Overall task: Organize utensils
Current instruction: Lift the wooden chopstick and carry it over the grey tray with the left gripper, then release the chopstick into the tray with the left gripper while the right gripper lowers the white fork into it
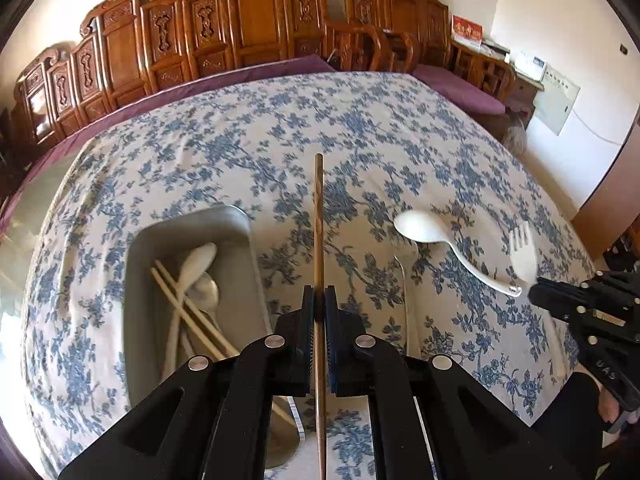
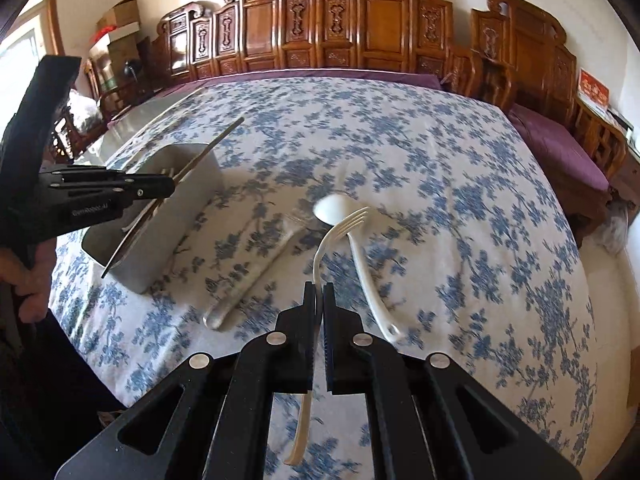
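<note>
Daylight is flooding the room from a bright window (image 2: 24, 52) at the left edge of the right wrist view, washing out the pale wall (image 1: 532, 52) and glaring off the bare worktop edge (image 1: 24, 216). Soft shadows are trailing beside the white spoon (image 2: 352, 248) and the metal tray (image 2: 168, 216). Fisheye distortion is bending the carved wooden screen (image 1: 248, 28) into an arc, with dark vignetting filling all 4 corners. Motion blur is smearing the white fork (image 1: 522, 252).
</note>
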`<state>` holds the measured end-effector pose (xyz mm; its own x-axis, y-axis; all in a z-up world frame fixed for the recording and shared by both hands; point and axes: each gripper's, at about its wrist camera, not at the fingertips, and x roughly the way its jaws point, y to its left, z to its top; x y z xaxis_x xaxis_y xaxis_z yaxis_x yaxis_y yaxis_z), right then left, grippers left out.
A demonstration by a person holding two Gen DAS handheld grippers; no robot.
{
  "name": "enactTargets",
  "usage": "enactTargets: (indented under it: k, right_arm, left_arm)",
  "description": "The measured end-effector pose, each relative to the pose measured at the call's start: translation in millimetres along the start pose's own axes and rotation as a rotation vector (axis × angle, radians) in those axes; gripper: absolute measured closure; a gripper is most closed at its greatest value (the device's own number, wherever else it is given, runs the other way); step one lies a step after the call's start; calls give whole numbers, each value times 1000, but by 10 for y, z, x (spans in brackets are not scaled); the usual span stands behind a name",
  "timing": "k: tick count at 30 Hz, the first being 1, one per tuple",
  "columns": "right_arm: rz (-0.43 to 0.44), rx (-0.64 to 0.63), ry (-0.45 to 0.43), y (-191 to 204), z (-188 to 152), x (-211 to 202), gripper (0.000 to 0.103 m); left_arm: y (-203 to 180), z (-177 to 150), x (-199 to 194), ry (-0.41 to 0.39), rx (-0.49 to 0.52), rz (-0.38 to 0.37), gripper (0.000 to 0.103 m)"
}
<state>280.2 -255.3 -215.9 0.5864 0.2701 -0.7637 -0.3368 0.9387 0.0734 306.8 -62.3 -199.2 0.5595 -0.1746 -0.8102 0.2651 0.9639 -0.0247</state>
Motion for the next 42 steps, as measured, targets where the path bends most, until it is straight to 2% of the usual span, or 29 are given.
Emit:
enactTargets:
  k: [11, 18, 28, 36, 42]
  right_arm:
    - [46, -6, -24, 291, 293, 177, 98]
    - [58, -14, 0, 399, 344, 387, 98]
    - [76, -39, -24, 625, 529, 448, 98]
    - [83, -66, -29, 830, 657, 441, 98]
    - [96, -83, -33, 999, 751, 441, 98]
  left_arm:
    - [608, 3, -84, -39, -60, 15, 99]
    - [911, -128, 67, -19, -110, 11, 99]
    - [1019, -273, 240, 32, -107, 8, 99]
    - [941, -319, 339, 73, -77, -4, 99]
    - [1003, -323, 240, 46, -91, -6, 99]
